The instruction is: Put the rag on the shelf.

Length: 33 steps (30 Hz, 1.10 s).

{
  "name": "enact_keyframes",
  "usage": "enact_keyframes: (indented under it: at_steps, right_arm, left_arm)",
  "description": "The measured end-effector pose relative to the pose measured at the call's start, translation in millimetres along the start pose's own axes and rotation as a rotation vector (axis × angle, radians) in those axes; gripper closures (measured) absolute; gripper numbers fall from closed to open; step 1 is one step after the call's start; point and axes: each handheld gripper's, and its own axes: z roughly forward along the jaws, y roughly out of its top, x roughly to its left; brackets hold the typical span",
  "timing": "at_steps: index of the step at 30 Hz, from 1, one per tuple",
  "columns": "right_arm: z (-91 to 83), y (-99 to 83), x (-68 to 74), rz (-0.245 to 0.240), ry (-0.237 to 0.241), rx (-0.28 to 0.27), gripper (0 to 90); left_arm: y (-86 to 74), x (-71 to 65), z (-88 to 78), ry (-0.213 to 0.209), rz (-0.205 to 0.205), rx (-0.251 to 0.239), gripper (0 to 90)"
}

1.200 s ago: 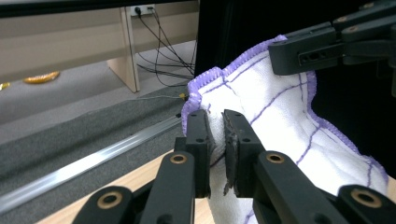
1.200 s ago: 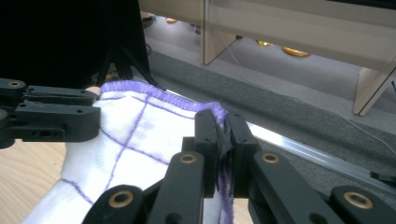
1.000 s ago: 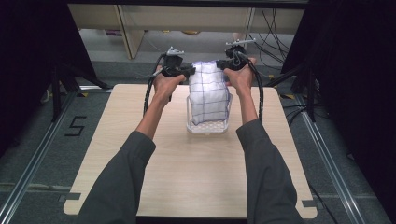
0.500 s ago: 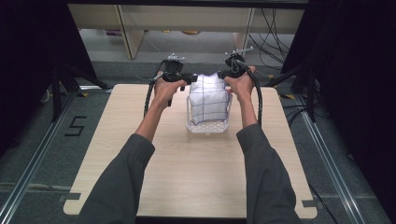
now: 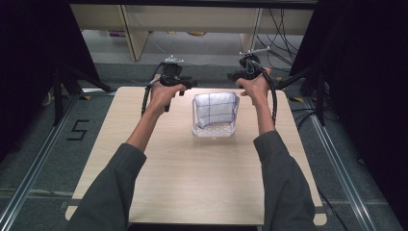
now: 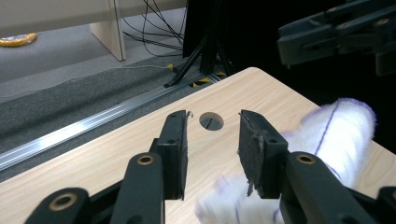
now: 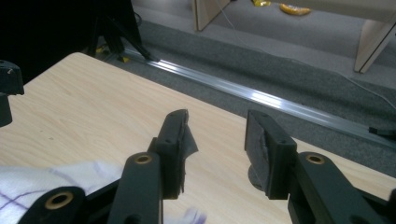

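Now your white cloth [image 5: 215,109] sits bunched in the clear basket [image 5: 213,131] at the far middle of the worktop [image 5: 192,183], its lower folds hidden by the basket wall. Your left hand-held gripper [image 5: 185,83] and right hand-held gripper [image 5: 236,76] flank it, forearms outstretched; both have just been opening, with nothing between their jaws.

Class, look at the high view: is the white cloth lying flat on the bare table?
No, the cloth sits bunched inside the clear basket.

Evenly lit table [image 5: 202,183], dark surroundings either side; white cloth [image 6: 233,207] blurred near camera.
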Motion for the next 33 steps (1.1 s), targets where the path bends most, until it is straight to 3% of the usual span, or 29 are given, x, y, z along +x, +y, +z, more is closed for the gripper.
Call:
enact_keyframes:
  at_steps: [6,7,8,10,12,14,17,20,21,30,33]
  right_arm:
    - [-16.5,-2.4,0.6,0.012,0.030,-0.007,57.4]
    - [-18.3,-3.4,-0.7,-0.014,0.035,-0.012,56.4]
    - [-21.1,-4.1,0.8,0.001,0.040,-0.006,55.1]
    - [-25.3,-6.2,0.1,-0.019,0.071,-0.008,54.0]
    - [-32.1,-7.7,2.6,-0.017,0.068,0.006,53.2]
    - [-37.0,-8.7,2.2,-0.042,0.085,-0.009,52.0]
    - [-45.9,-10.9,4.0,-0.051,0.081,-0.016,50.8]
    - [-54.5,-12.9,3.8,-0.087,0.101,-0.029,49.5]
    - [-58.3,-14.3,5.3,-0.071,0.103,-0.032,49.2]
    - [-77.0,-28.2,10.9,-0.122,0.131,-0.032,47.9]
    - [-79.9,-33.6,14.3,-0.103,0.141,-0.027,47.7]
  left_arm:
    - [-3.4,0.1,-17.2,-0.011,0.014,0.016,59.7]
    - [-4.9,-0.9,-19.5,-0.014,0.010,0.014,59.0]
    - [-6.7,-2.0,-21.3,-0.017,0.009,0.025,57.8]
    - [-10.8,-4.8,-25.7,-0.004,0.012,0.029,53.2]
    - [-15.4,-5.6,-30.2,-0.021,0.006,0.036,50.0]
    - [-18.5,-5.9,-34.5,-0.005,0.016,0.049,46.8]
    - [-22.5,-7.8,-39.9,-0.015,-0.007,0.043,43.1]
    - [-24.1,-9.2,-44.8,-0.025,-0.002,0.054,39.9]
    - [-26.2,-13.8,-49.0,-0.036,-0.014,0.038,39.2]
    - [-36.7,-34.7,-63.9,-0.071,0.033,0.052,35.0]
    - [-40.5,-40.0,-66.4,-0.075,0.035,0.049,34.6]
